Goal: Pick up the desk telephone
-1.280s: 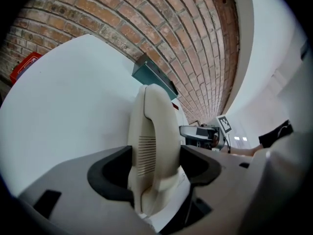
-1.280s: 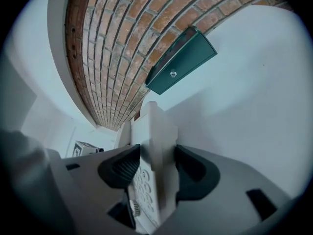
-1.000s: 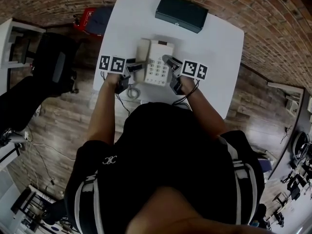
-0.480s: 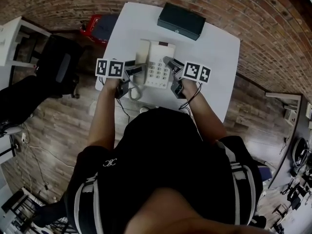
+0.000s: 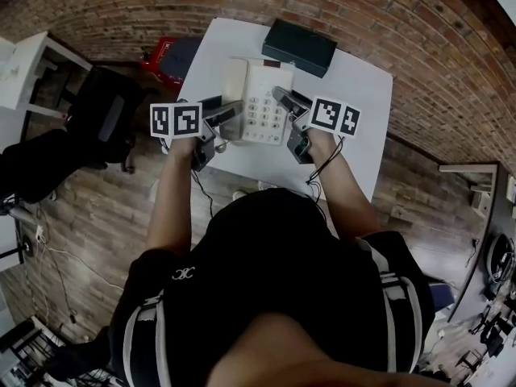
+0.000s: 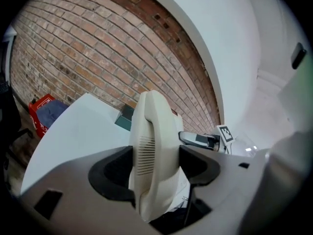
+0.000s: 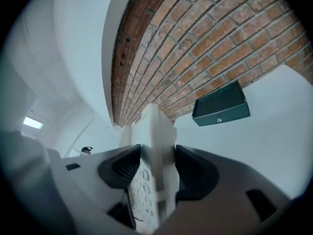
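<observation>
The cream desk telephone [image 5: 258, 101] hangs above the white table [image 5: 355, 135], held from both sides. My left gripper [image 5: 234, 113] is shut on its handset side; in the left gripper view the handset [image 6: 152, 155] fills the space between the dark pads. My right gripper [image 5: 284, 99] is shut on the telephone's right edge [image 7: 159, 165], with the keypad [image 7: 139, 187] showing beside the pad. The phone's cord [image 5: 211, 147] trails down at the left near the table's front edge.
A dark green box [image 5: 299, 47] lies at the table's far edge, also seen as the box [image 7: 221, 105] in the right gripper view. A brick wall [image 5: 403, 31] curves behind. A red bin [image 5: 161, 51] and a black chair [image 5: 101, 119] stand left of the table.
Both grippers have risen with the telephone between them; it has lifted off the table and sits closer to the camera and to the dark box in the picture.
</observation>
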A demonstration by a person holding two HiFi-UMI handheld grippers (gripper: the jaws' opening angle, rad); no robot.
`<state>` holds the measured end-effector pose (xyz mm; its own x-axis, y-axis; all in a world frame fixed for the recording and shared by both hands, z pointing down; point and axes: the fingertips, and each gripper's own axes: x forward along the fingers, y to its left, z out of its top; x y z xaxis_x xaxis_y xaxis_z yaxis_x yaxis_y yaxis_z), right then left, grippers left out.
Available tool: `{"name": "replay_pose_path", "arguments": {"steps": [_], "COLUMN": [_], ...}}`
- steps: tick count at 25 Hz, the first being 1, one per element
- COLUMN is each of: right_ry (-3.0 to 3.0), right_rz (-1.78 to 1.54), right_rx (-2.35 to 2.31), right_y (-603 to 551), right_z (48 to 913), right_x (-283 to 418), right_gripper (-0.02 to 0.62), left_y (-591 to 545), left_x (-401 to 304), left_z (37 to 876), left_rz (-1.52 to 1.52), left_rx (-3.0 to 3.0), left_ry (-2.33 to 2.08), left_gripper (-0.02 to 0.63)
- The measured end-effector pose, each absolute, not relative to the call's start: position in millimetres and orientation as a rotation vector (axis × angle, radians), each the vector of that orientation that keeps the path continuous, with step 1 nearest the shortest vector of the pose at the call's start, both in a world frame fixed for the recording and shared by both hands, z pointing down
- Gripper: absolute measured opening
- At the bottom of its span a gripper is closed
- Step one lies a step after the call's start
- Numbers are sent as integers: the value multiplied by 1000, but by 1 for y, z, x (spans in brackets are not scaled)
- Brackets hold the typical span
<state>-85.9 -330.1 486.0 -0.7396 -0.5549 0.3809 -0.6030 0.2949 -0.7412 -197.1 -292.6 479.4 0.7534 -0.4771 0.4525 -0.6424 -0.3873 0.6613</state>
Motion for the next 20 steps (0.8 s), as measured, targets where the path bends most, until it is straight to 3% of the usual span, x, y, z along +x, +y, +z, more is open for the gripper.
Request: {"name": "replay_pose_path", "arguments": {"steps": [8,20], "right_ry": [-2573,-2547], "right_rz": [1413,1380], "right_rx": [1122,1166], "right_y": [-318,-317], "right_z": [437,440], "right_x": [-80,-76], "right_gripper": [212,212], "left_y": [-281,-280], "left_x": [-192,-188], "left_z": [430,436], "left_rz": [239,221], "left_rx": [2148,2124], "left_ry": [-898,-850], "left_gripper": [299,296]}}
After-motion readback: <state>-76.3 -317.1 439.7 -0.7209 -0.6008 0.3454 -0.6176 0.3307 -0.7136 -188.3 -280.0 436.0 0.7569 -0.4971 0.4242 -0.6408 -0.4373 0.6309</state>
